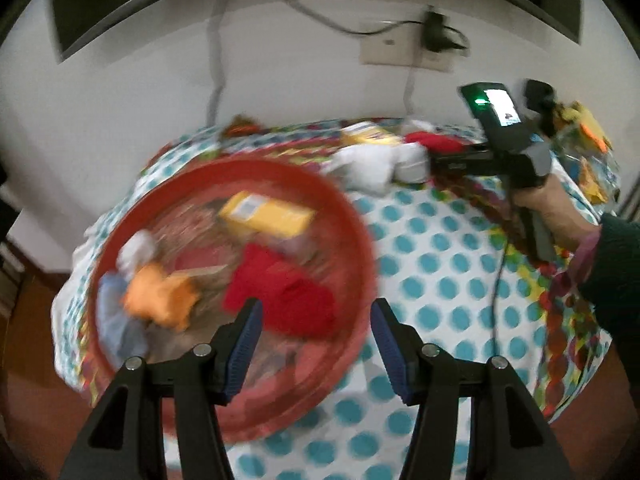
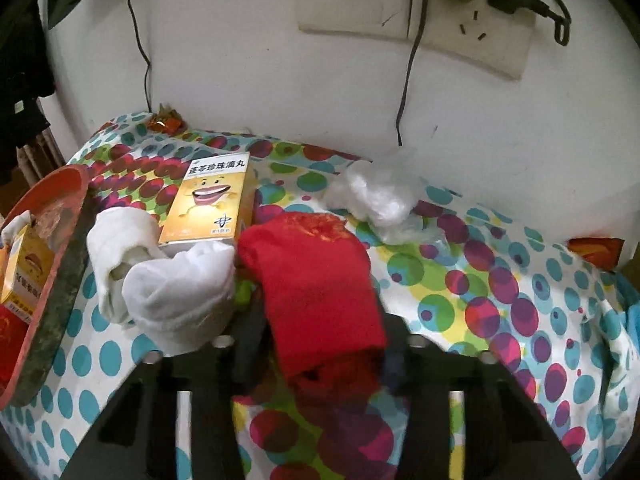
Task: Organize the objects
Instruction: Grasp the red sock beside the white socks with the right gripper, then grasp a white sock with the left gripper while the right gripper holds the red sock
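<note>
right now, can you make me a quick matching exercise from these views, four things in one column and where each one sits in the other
Things:
1. orange cloth
2. red cloth
3. clear plastic wrap
4. left gripper

Places or states:
A. crumpled on the dotted tablecloth near the wall
B. between the right gripper's fingers
C. inside the red basket
D. open, holding nothing

Pairs: 1-C, 2-B, 3-A, 4-D
</note>
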Motion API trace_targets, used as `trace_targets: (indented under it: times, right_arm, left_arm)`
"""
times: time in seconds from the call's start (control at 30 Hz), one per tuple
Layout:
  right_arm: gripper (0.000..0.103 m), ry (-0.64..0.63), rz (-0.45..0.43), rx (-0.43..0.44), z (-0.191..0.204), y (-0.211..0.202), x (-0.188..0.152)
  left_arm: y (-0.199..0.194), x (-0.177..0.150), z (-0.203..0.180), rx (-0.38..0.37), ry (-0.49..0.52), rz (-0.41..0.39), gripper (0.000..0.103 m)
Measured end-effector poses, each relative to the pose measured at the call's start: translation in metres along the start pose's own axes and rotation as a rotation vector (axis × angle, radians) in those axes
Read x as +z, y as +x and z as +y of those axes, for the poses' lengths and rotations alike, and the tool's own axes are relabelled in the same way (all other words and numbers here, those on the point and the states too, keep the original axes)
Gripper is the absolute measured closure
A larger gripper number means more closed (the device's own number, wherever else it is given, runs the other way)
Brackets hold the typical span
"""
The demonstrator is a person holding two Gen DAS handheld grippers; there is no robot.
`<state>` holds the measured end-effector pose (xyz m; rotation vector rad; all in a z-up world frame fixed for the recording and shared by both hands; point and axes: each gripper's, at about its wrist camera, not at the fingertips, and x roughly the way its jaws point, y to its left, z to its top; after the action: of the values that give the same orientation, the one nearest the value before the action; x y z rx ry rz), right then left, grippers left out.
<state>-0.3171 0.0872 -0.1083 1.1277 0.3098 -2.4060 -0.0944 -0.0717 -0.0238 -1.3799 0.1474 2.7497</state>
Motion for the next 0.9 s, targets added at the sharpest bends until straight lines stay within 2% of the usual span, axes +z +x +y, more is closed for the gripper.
trace_targets:
  times: [0.2,0.3,0.37,0.43,0.53,0.63,0.9]
  right_arm:
    - [0.074,0.04,-0.02,0.006,-0.011,-0.033,-0.023]
    - [0.074,0.037,-0.028,0.008,-0.015,-0.055,-0.042]
    - [0.074,0.054,-0.022,0.015,-0.02,-0.067,-0.056]
    - [0.074,0.063,-0.017,0.028,-0.022,-0.078,-0.073]
    - [0.074,0.052,-0.012,0.037,-0.022,-0.088,-0.093]
    - [0.074,0.067,-0.021,0.06,-0.026,-0.093,-0.106]
    - [0.073,0.118,-0.014,0.124,-0.036,-0.091,-0.108]
  left_arm:
    - [0.034,0.029,-0.051,-0.123,0.075,-0.016,0.046]
    - [0.052,0.042,-0.067,-0.205,0.074,-0.009,0.046]
    - [0.065,0.05,-0.074,-0.232,0.052,-0.006,0.046]
    - [0.078,0.059,-0.077,-0.309,0.041,0.007,0.046]
    - [0.099,0.076,-0.08,-0.363,0.012,0.03,0.044]
    - [0.118,0.094,-0.084,-0.349,0.01,0.048,0.044]
    - [0.16,0.122,-0.085,-0.265,-0.02,0.091,0.043]
